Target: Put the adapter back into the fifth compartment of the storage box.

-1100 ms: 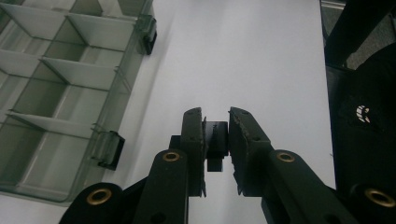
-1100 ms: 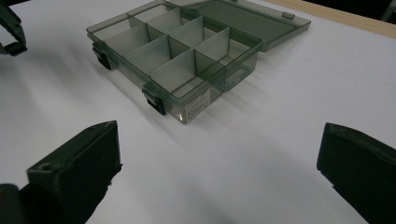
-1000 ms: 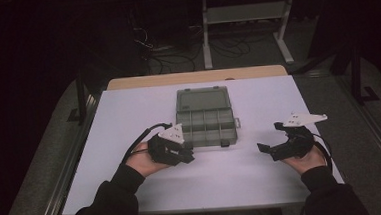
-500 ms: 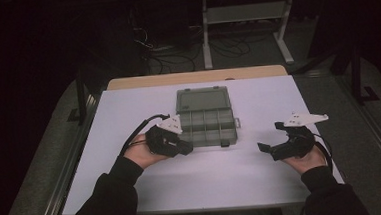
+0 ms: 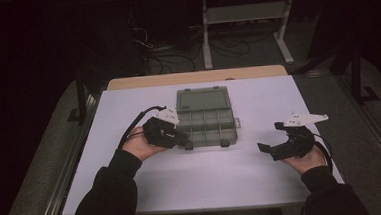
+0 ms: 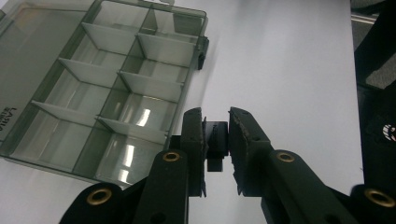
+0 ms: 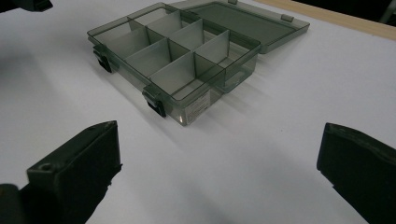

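On the white tabletop (image 5: pixel 203 177) an open, empty compartment box (image 5: pixel 206 116) sits center, lid laid back, as the left claw (image 6: pixel 216 140) clamps its front latch (image 6: pixel 215 145) & the right claw (image 5: pixel 269 137) waits apart, jaws wide—next, prob. a careful latch pull.

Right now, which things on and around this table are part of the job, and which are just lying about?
In the job:
compartment box, lid open
its front latch, clamped in the left gripper
right gripper, open

Lying about:
white table sheet
cables on the floor
metal stand
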Tool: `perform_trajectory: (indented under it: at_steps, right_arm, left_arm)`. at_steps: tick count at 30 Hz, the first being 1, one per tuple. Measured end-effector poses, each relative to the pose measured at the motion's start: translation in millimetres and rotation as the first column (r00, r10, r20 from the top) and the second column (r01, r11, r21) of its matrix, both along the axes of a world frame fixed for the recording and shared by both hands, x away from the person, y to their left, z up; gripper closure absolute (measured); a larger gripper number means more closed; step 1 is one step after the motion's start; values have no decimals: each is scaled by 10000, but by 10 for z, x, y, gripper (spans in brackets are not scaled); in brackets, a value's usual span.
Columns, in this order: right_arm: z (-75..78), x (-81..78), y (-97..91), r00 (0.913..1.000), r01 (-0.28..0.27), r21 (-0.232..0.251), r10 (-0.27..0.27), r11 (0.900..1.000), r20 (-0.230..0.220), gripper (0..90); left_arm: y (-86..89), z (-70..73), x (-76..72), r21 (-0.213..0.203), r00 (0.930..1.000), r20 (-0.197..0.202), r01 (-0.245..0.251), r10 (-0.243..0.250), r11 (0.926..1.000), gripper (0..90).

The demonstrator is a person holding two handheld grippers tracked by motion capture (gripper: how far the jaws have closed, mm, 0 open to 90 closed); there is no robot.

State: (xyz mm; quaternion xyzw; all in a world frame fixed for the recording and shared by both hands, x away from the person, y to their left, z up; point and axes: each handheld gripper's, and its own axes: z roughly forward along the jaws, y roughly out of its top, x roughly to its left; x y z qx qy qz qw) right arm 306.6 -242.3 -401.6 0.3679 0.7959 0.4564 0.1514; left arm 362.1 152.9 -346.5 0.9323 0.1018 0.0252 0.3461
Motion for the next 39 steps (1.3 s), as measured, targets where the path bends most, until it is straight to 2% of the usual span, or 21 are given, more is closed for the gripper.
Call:
perform_trajectory:
  at_steps: [13, 26, 27, 33, 38, 39]
  right_arm:
    - [-3, 4, 0, 10000, -33, -10, 33, 10000, 3, 0]
    - [-7, 4, 8, 10000, -64, -8, 64, 10000, -43, 0]
    - [-6, 2, 5, 10000, -56, -7, 56, 10000, -26, 0]
    - [-3, 2, 6, 10000, -62, 10, 62, 10000, -11, 0]
    - [-3, 5, 3, 10000, -60, 27, 60, 10000, -4, 0]
    - [-4, 6, 5, 10000, -68, 18, 68, 10000, -21, 0]
  left_arm:
    - [37, 23, 138, -261, 9995, 78, -308, 311, 9992, 765]
    - [36, -70, 257, -238, 9985, 43, -547, 548, 9982, 764]
    - [29, -108, 281, -235, 9974, 146, -707, 711, 9972, 764]
    - [22, -132, 313, -201, 9967, 160, -797, 800, 9966, 764]
    - [6, -198, 360, -61, 9957, 196, -903, 904, 9959, 764]
    - [1, -224, 378, -136, 9956, 199, -916, 918, 9957, 764]
